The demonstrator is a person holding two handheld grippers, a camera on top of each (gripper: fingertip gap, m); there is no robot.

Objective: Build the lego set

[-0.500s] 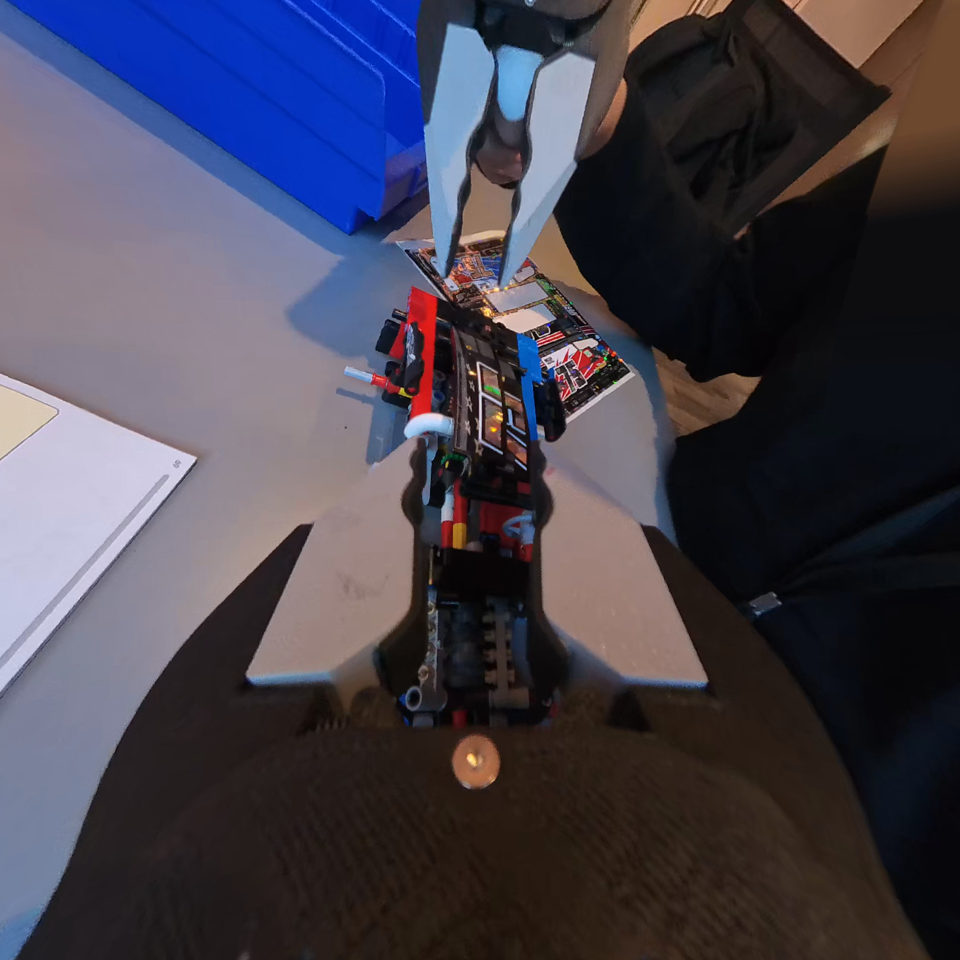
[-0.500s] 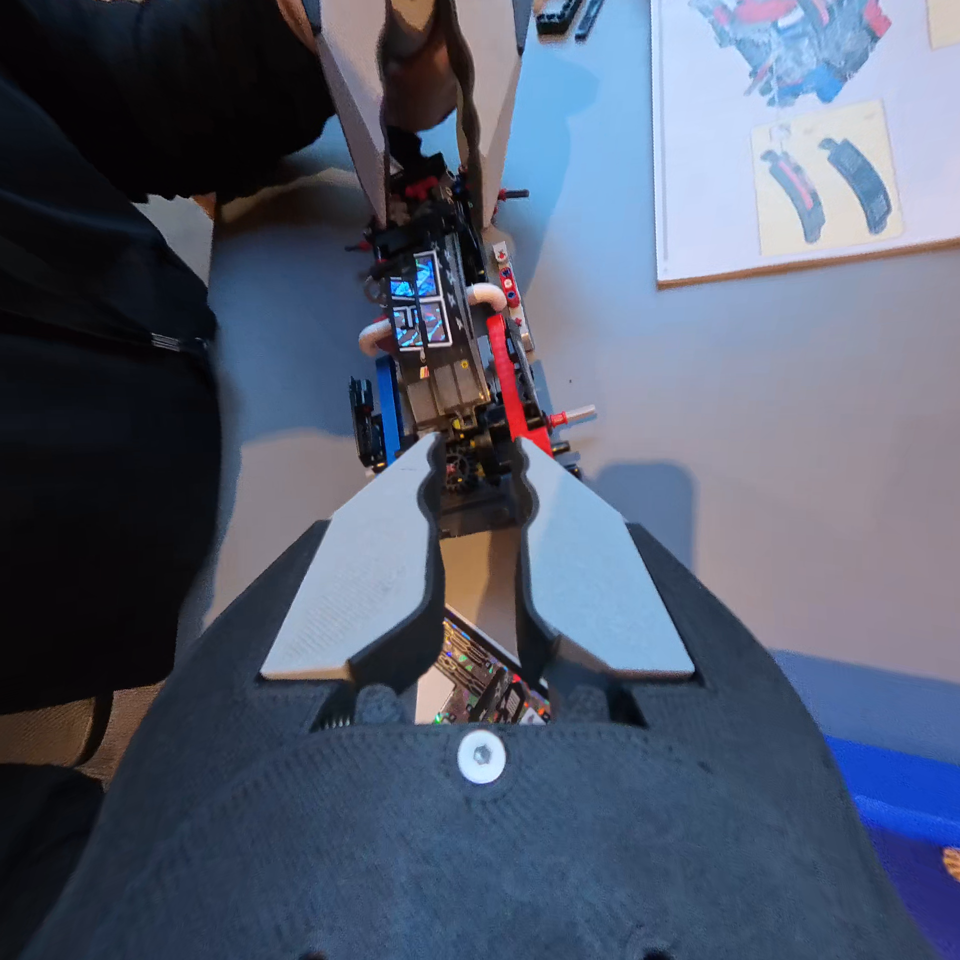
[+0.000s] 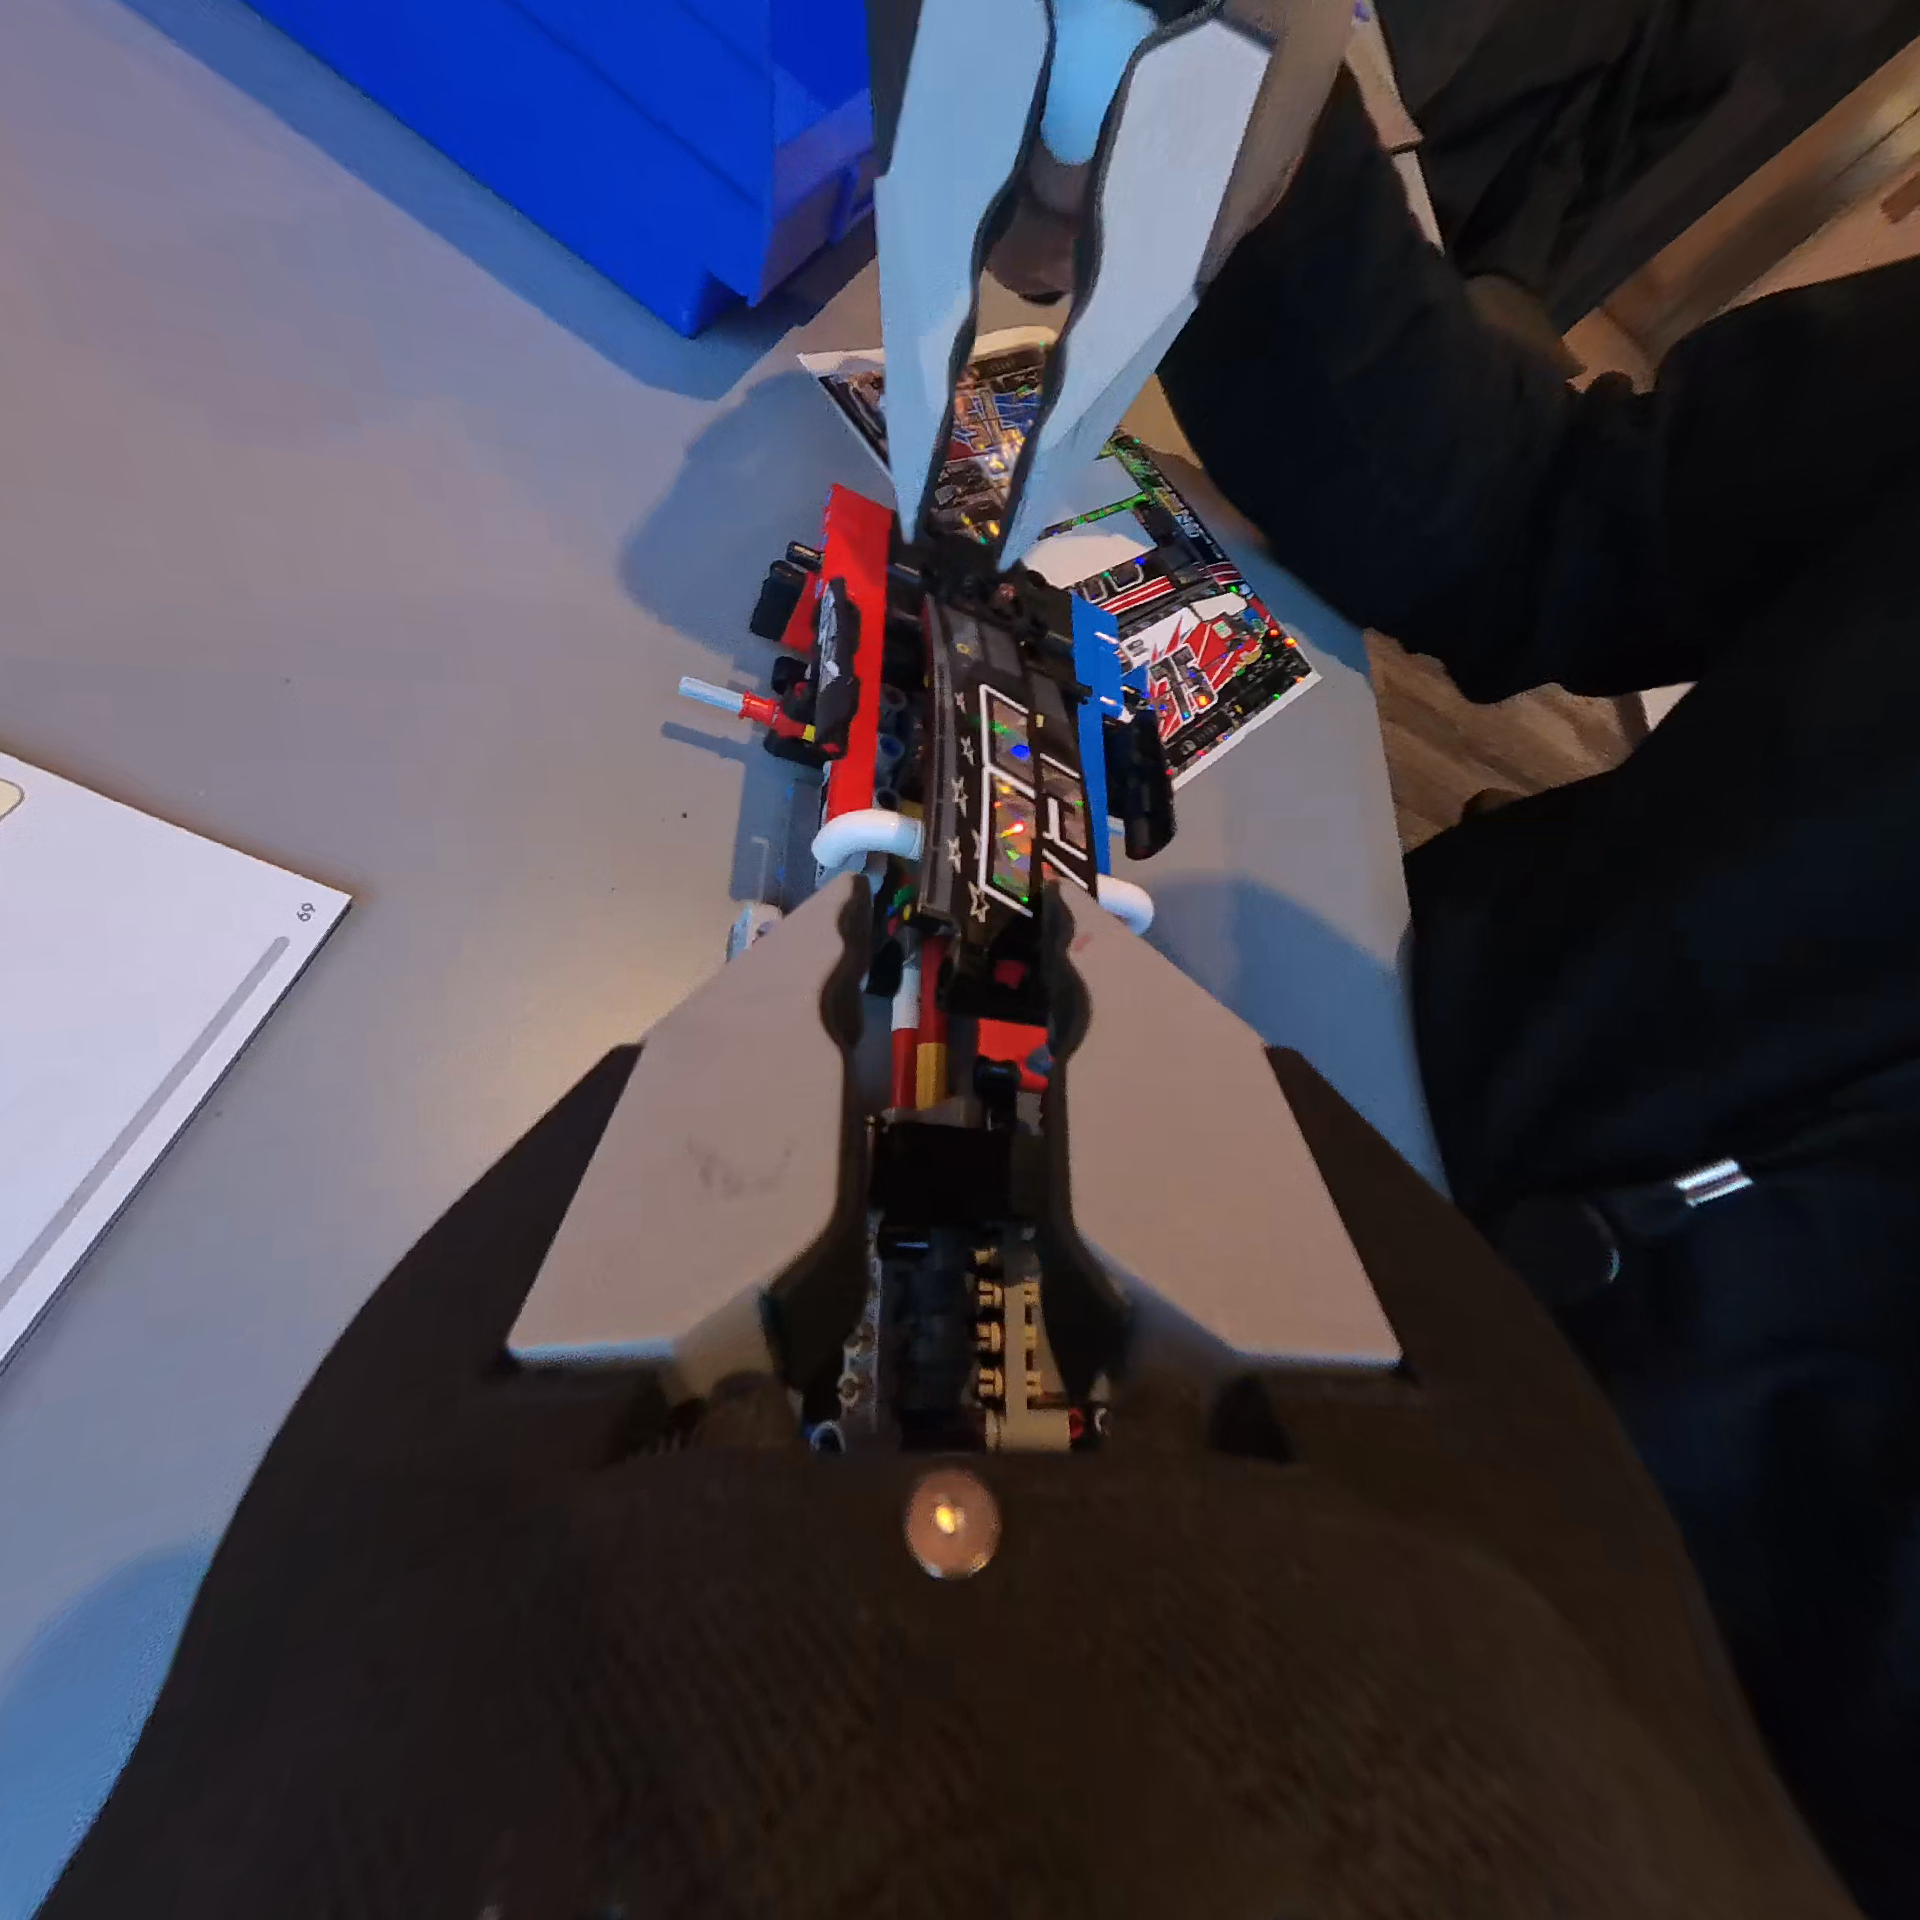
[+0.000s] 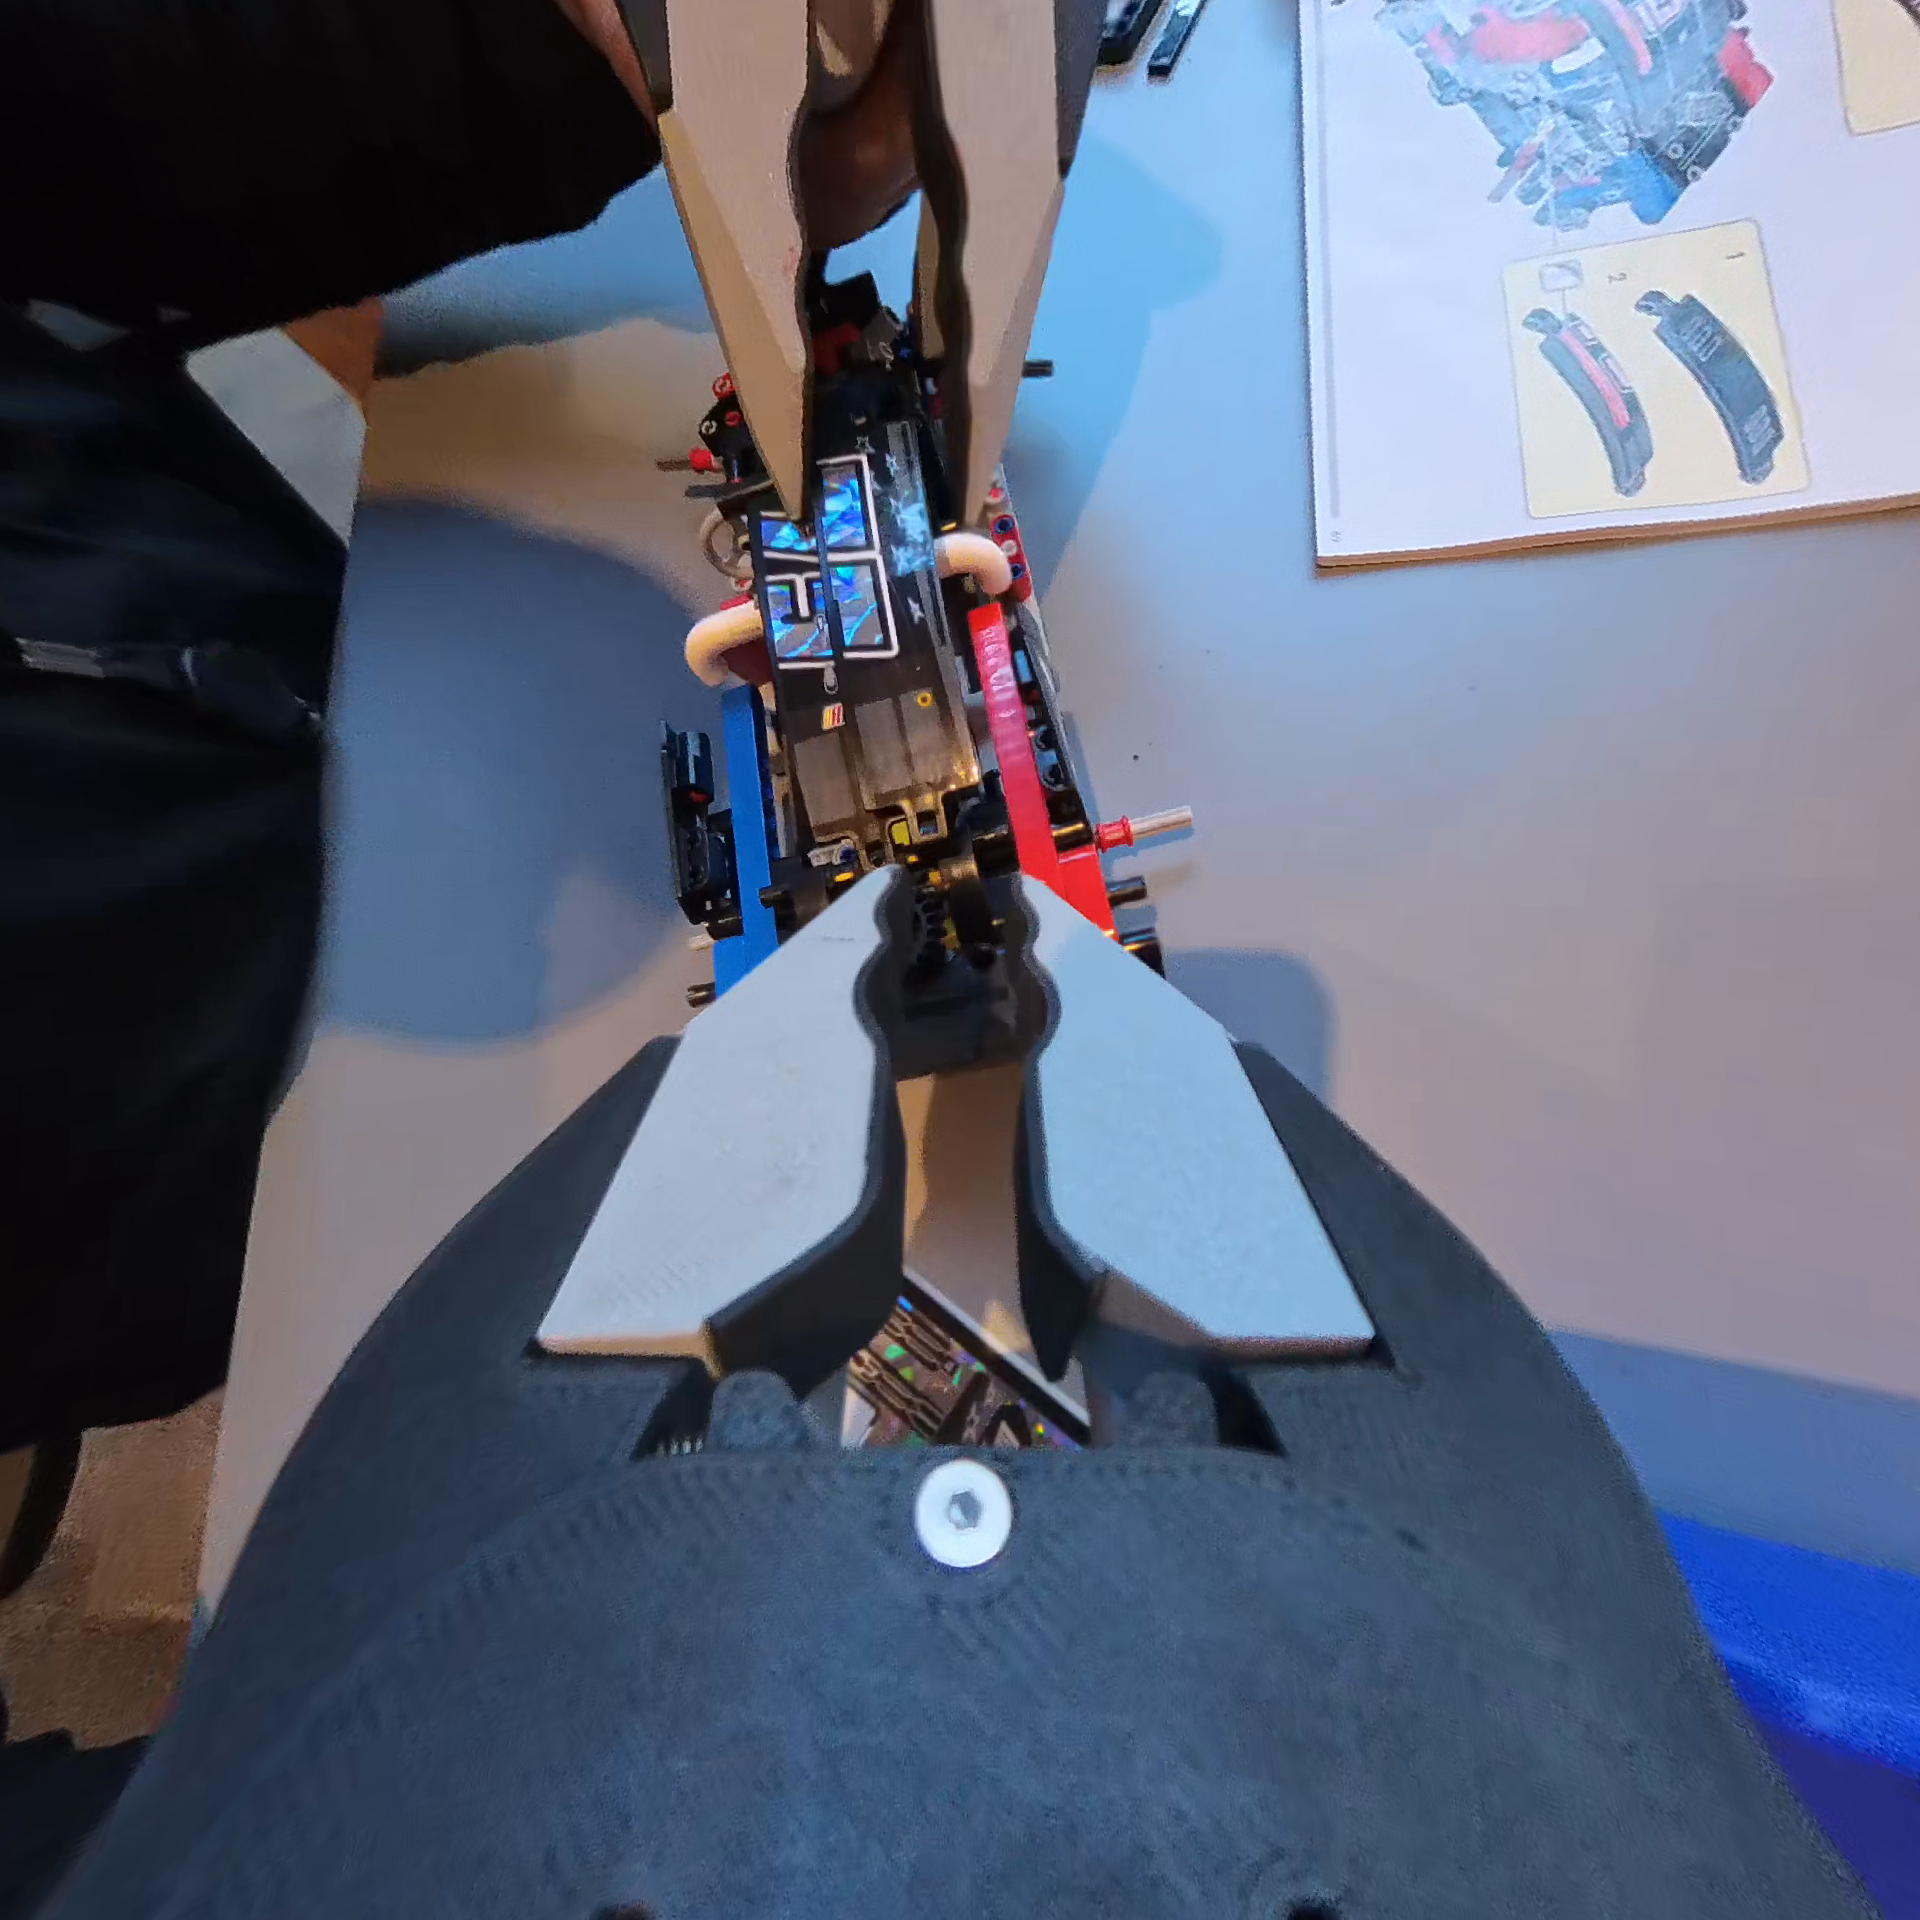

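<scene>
Lego model (image 3: 997, 769) — both grippers clamped (opposite ends)

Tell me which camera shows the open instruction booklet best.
The right wrist view: the booklet lies at upper right with its drawings of the model and two curved parts in sight. The left wrist view shows only a blank white corner of it at the left edge.

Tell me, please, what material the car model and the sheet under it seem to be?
The car model: apparently hard moulded plastic, glossy, with pins and studs showing. The sticker sheet: probably paper or film with holographic foil, judging by rainbow glints.
</scene>
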